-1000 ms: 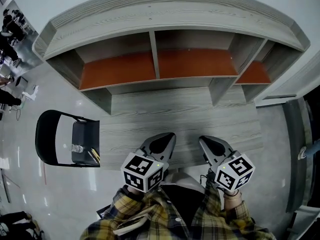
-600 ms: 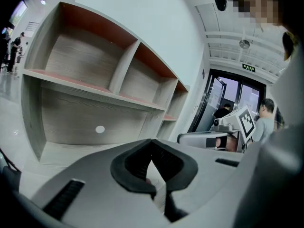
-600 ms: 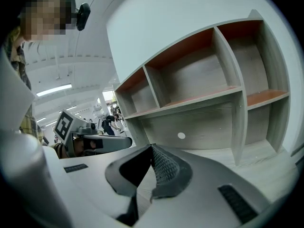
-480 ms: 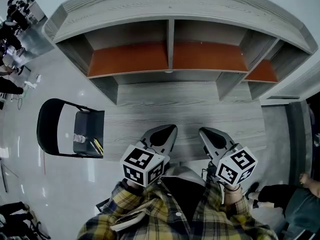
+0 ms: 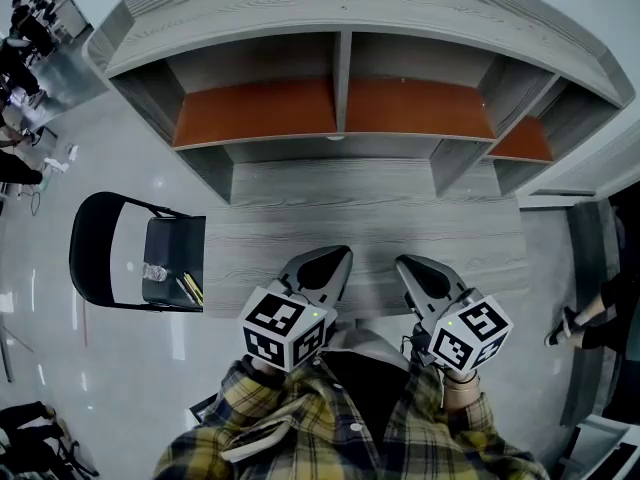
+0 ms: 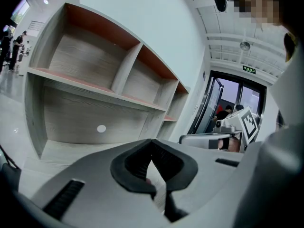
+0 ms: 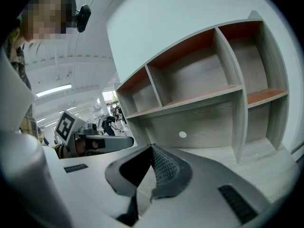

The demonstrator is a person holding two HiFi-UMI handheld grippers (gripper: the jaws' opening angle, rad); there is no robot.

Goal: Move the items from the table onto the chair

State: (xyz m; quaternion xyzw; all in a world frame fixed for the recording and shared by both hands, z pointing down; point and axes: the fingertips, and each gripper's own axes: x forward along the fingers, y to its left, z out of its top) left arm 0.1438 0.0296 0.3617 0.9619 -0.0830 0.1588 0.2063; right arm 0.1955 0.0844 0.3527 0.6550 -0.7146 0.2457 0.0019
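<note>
The grey wooden table point(image 5: 380, 218) shows bare boards in the head view, with no items on it. A black folding chair point(image 5: 100, 258) stands to its left. On the chair seat lie a small clear object point(image 5: 153, 271) and some yellow sticks point(image 5: 190, 288). My left gripper point(image 5: 340, 253) point(image 6: 152, 140) and right gripper point(image 5: 400, 261) point(image 7: 152, 146) hover side by side over the table's near edge. Both are shut with nothing between the jaws. Each gripper view shows the other gripper beside it, the right one point(image 6: 237, 127) and the left one point(image 7: 85, 132).
A grey shelf unit with orange boards point(image 5: 340, 108) rises along the back of the table, its compartments bare. A person's legs point(image 5: 590, 318) show on the floor at the right. More people stand at the far upper left point(image 5: 20, 38).
The head view has shifted a little to the left. Both grippers stay shut in about the same place. A person has walked past at the right edge.
</note>
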